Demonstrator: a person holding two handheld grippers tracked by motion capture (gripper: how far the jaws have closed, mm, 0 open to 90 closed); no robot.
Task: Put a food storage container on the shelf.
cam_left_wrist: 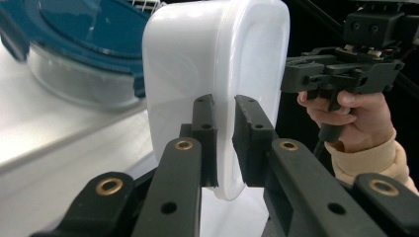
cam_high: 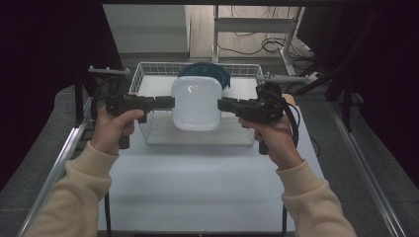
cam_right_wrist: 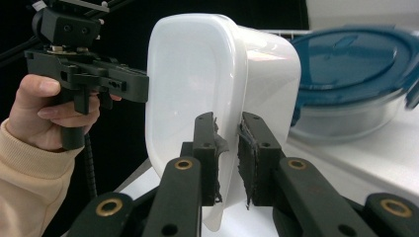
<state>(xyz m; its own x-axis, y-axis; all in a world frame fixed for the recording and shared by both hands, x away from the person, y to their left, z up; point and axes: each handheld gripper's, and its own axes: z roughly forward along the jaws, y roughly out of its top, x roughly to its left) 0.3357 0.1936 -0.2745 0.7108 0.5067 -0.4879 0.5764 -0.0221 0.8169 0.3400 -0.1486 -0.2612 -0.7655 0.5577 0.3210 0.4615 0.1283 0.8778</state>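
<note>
A white plastic container point(cam_high: 196, 102) hangs in the air above the wire basket point(cam_high: 143, 74), held by its rim from both sides. My left gripper point(cam_high: 173, 102) is shut on its left rim, and the rim sits between my black pads point(cam_left_wrist: 205, 133). On the opposite side my right gripper point(cam_high: 220, 104) is shut on the right rim, with the pads point(cam_right_wrist: 252, 158) pressed on the thin edge. The container point(cam_left_wrist: 217, 74) is empty, with no lid on it. Each gripper view shows the container point(cam_right_wrist: 197, 98) tipped on edge and the other hand beyond it.
A clear tub with a blue clip lid point(cam_high: 205, 69) stands in the back of the basket, right behind the white container. The basket rests on a white table point(cam_high: 197, 182). Dark floor, metal rails and cables lie around the table.
</note>
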